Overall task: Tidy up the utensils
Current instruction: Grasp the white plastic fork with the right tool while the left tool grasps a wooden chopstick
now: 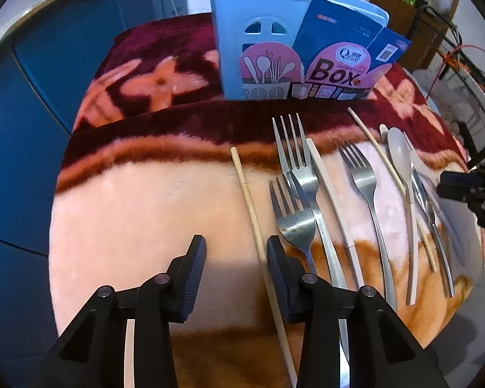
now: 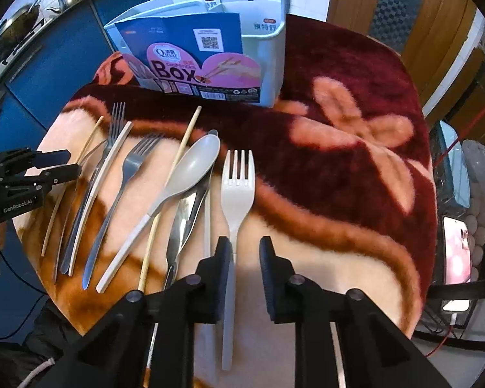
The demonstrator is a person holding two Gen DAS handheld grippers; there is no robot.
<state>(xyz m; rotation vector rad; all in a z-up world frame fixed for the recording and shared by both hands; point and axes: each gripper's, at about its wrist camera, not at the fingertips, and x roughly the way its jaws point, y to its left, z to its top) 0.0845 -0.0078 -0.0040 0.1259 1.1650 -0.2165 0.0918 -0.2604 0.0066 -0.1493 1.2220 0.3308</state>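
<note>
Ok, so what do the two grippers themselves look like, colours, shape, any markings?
Both are matte black. The left gripper and right gripper each have two angular arms with round silver-grey pivot pins, ending in upright rectangular pads with fine ribbed faces. In the right wrist view, the left gripper's body carries white "GenRobot.AI" lettering, and a dark cable hangs below it. No sleeves are visible.

Even indoor light falls from above and behind, so each gripper throws a soft shadow onto the blanket just ahead of its fingers. Metal forks glint. Fisheye bending and dark vignetting crowd the edges; centres stay sharp.
</note>
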